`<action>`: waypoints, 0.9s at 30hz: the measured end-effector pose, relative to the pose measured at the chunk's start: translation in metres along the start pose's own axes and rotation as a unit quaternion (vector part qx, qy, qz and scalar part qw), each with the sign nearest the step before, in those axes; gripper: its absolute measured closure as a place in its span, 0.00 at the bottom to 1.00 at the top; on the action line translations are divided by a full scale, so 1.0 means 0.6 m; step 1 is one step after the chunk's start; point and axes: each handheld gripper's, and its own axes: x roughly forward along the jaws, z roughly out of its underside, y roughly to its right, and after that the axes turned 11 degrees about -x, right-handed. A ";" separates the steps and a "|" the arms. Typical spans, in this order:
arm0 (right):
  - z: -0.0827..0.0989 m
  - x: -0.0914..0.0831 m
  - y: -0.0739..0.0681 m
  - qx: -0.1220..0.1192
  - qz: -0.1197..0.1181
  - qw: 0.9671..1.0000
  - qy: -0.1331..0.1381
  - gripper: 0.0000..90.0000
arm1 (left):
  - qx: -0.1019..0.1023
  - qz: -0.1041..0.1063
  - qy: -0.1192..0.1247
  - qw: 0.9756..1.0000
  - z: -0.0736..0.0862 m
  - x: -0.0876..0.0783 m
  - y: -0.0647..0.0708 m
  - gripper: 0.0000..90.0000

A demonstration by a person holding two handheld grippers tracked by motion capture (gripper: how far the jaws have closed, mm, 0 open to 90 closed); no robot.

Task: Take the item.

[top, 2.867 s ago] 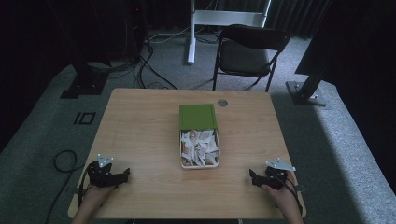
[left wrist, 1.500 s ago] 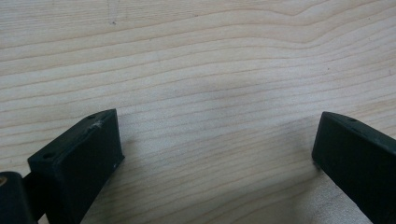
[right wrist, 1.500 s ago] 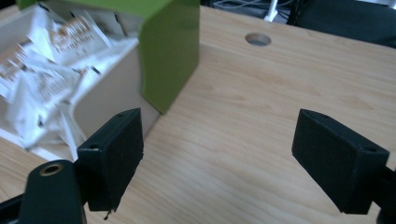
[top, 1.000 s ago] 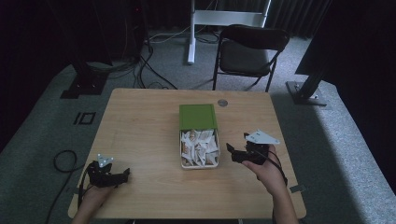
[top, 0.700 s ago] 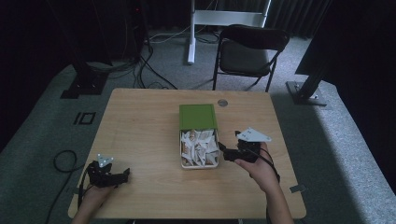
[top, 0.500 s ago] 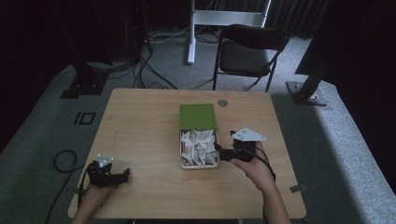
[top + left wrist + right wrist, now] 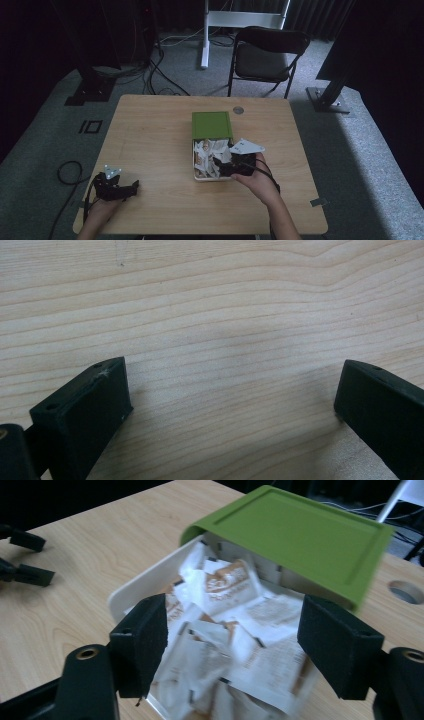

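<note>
- the right gripper [image 7: 227,162] hangs over the open end of the shallow white rectangular box [image 7: 199,176], which sits near the middle of the light wooden surface [image 7: 150,130]
- its jaws have just been closing a bit but stand apart, and nothing is pinched between them; in the right gripper view they frame the pile from above
- the box is stuffed with crumpled white paper sachets with brown print [image 7: 235,587], all jumbled on top of each other
- a flat green plastic lid [image 7: 212,124] covers the far half of the box, pushed back so the near half is open
- the left gripper [image 7: 131,186] rests at the near left corner of the surface, well apart from the box; its jaws are wide apart with just bare wood between them
- there's a small round grommet hole [image 7: 238,109] in the surface just past the lid
</note>
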 end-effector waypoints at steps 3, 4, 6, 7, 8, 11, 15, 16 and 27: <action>-0.002 0.010 -0.011 -0.005 -0.010 1.000 0.001 0.33 | 0.000 0.000 0.000 1.000 0.000 0.000 0.000 0.03; -0.002 0.014 -0.014 -0.002 -0.013 1.000 0.002 0.34 | 0.000 0.000 0.000 1.000 0.000 0.000 0.000 0.03; -0.003 0.020 -0.020 -0.009 -0.017 1.000 -0.001 0.35 | 0.001 0.000 0.000 1.000 0.000 0.000 0.000 0.03; -0.003 0.023 -0.023 -0.012 -0.020 1.000 -0.001 0.35 | 0.001 0.000 -0.001 1.000 0.000 0.000 0.000 0.03; -0.004 0.026 -0.026 -0.011 -0.024 1.000 -0.001 0.36 | 0.000 0.000 -0.001 1.000 0.000 0.000 0.000 0.03; -0.004 0.034 -0.036 -0.014 -0.032 0.999 -0.003 0.38 | -0.001 0.000 0.000 1.000 0.000 0.000 0.000 0.03; -0.002 0.046 -0.050 -0.023 -0.046 0.999 -0.010 0.43 | -0.001 0.000 0.000 1.000 0.000 0.000 0.000 0.03; -0.002 0.049 -0.054 -0.025 -0.049 0.998 -0.010 0.44 | -0.001 0.000 0.000 1.000 0.000 0.000 0.000 0.03; -0.002 0.074 -0.074 -0.050 -0.072 0.996 -0.018 0.52 | -0.001 0.000 0.000 1.000 0.000 0.000 0.000 0.03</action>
